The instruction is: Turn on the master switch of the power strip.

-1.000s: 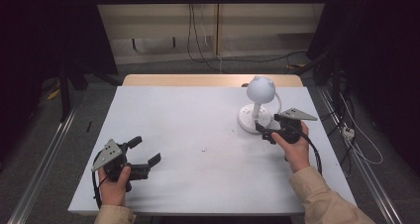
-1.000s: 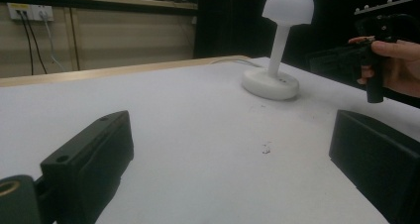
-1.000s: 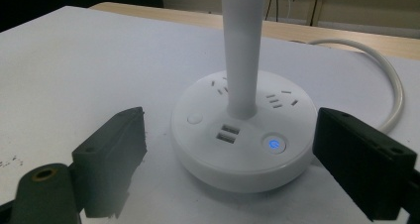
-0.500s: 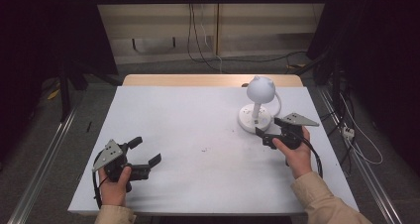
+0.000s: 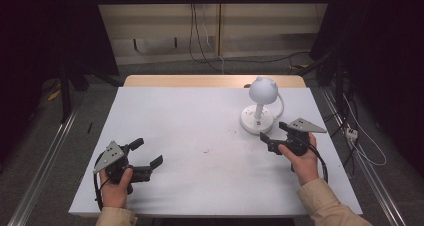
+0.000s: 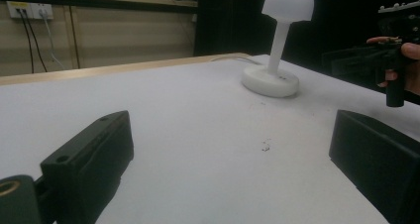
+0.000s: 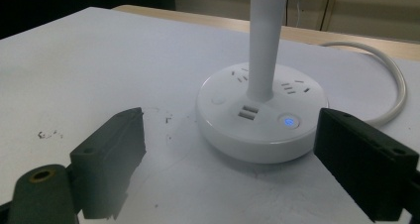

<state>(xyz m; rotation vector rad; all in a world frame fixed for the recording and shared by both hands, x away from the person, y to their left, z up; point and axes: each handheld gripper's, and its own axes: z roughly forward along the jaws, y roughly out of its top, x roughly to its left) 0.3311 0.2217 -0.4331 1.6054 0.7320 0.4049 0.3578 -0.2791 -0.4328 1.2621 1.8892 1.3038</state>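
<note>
1. Right gripper [image 5: 274, 135]: black fingers [image 7: 110, 159] spread wide, nothing between them. In the right gripper view they frame the near side of the lamp base without touching it.
2. Left gripper [image 5: 147, 153]: fingers [image 6: 91, 157] also wide apart and empty, over bare table near the front left corner.
3. White desk lamp [image 5: 259, 106] with a round dome shade [image 6: 288, 2], straight white stem and flat round base [image 7: 257, 117] stands upright on the table, right of centre toward the far edge, just beyond the right gripper.
4. Base top carries socket slots, two USB ports at the foot of the stem, and a small round button lit blue [image 7: 288, 121].
5. White power cord [image 7: 391, 85] loops from the back of the base across the table.
6. Right hand [image 5: 302, 158] grips the right gripper's handle; grey three-cornered plate [image 5: 305, 125] sits on top. Left hand [image 5: 116, 185] holds the left gripper, with a similar plate [image 5: 108, 155].
7. White-topped table [image 5: 190, 116] shows a few small dark specks [image 6: 266, 145] near its centre; a wooden strip [image 5: 190, 80] runs along its far edge.
8. Beyond the table: dark floor, cables [image 5: 200, 31] hanging down a beige wall.
</note>
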